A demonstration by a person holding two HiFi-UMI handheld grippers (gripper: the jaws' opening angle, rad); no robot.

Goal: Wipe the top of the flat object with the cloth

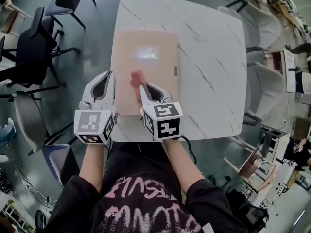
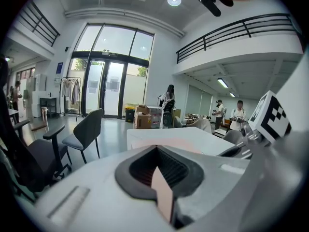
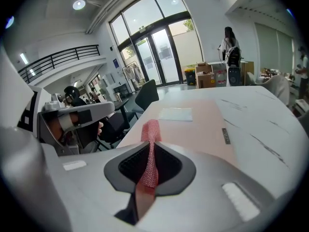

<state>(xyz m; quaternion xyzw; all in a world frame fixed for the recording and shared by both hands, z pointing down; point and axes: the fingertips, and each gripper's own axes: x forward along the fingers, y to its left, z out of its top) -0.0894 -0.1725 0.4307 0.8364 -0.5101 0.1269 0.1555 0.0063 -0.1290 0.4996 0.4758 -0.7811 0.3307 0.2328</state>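
A flat pink board lies on the white marble table, with a pale glossy patch near its far end. My right gripper hovers over the board's near part, shut on a red mesh cloth that sticks out past its tips. In the right gripper view the cloth runs up between the jaws, and the board stretches ahead. My left gripper is at the board's left edge. In the left gripper view a thin pink sheet edge is clamped between its jaws.
Dark office chairs stand left of the table, pale chairs to its right. The person's lap is against the table's near edge. Several people and boxes stand far off by the glass doors.
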